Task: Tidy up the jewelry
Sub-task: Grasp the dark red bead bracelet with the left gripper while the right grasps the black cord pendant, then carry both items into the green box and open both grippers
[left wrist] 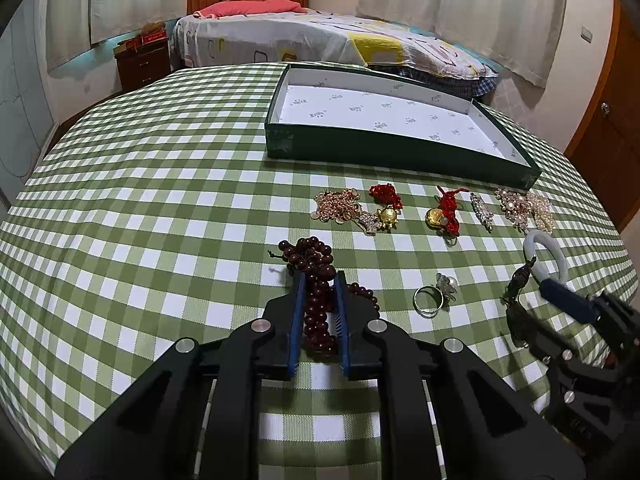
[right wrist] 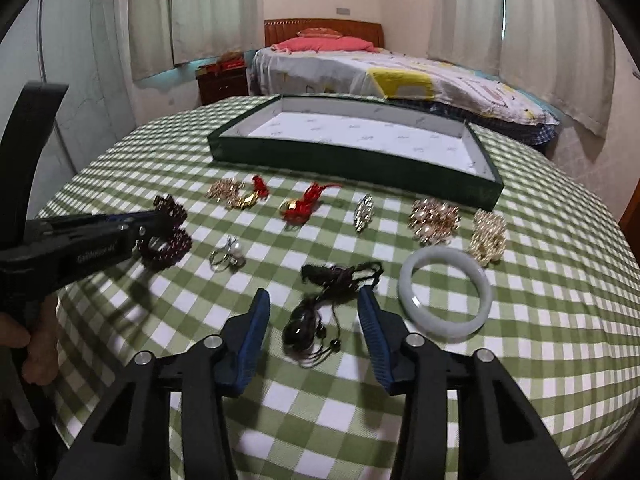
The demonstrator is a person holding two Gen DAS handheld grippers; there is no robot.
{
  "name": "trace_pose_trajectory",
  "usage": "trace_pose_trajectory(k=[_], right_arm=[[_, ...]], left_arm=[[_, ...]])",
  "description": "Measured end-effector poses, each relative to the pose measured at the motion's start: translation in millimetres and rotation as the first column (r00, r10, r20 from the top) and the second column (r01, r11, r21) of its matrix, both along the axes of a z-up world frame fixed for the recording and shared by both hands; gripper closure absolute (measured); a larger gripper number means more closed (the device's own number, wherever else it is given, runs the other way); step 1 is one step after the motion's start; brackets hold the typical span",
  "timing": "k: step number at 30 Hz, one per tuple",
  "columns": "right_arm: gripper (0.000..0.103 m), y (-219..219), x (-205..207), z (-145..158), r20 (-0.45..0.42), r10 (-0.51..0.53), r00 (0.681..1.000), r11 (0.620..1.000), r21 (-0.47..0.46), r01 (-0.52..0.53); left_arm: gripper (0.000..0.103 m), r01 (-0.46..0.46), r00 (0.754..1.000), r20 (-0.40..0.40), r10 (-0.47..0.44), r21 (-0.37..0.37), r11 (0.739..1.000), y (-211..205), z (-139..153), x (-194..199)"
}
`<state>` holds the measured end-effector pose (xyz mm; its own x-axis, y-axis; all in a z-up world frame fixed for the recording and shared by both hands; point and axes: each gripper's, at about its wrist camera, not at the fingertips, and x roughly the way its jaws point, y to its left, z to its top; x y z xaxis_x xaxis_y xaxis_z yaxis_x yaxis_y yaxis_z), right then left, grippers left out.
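Note:
My left gripper (left wrist: 319, 278) is shut on a dark red bead bracelet (left wrist: 316, 264) that lies on the checked cloth; it also shows in the right wrist view (right wrist: 168, 232). My right gripper (right wrist: 314, 300) is open, its fingers on either side of a black cord pendant (right wrist: 316, 312), just above the cloth. A pale jade bangle (right wrist: 446, 292) lies right of it. A green tray (left wrist: 280, 136) with a white lining stands empty at the back. Gold chains (left wrist: 340, 206), red-tasselled gold charms (left wrist: 386, 206), brooches (right wrist: 434, 218) and a pearl ring (right wrist: 230, 256) lie in front of the tray.
The table has a green-and-white checked cloth (left wrist: 140, 240). A bed (left wrist: 300, 36) and a wooden nightstand (left wrist: 142, 62) stand beyond its far edge. A door (left wrist: 604, 128) is at the right.

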<state>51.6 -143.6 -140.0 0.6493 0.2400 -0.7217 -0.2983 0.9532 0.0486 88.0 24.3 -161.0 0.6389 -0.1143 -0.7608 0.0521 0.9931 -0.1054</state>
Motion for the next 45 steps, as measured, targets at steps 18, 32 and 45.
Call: trace_pose_trajectory(k=[18, 32, 45], right_arm=[[0.085, -6.6, 1.7, -8.2, -0.053, -0.001, 0.999, 1.0, 0.03, 0.003], [0.085, -9.0, 3.1, -5.8, -0.044, -0.014, 0.999, 0.999, 0.037, 0.016], [0.085, -12.7, -3.6, 21.4, 0.07, -0.031, 0.997, 0.998, 0.06, 0.027]], left_arm=[[0.064, -0.025, 0.999, -0.039, 0.024, -0.037, 0.999, 5.1, -6.0, 1.3], [0.096, 0.033, 0.999, 0.013, -0.033, -0.062, 0.997, 0.7, 4.8, -4.2], [0.096, 0.039, 0.992, 0.119, -0.032, -0.056, 0.998, -0.2, 42.8, -10.3]])
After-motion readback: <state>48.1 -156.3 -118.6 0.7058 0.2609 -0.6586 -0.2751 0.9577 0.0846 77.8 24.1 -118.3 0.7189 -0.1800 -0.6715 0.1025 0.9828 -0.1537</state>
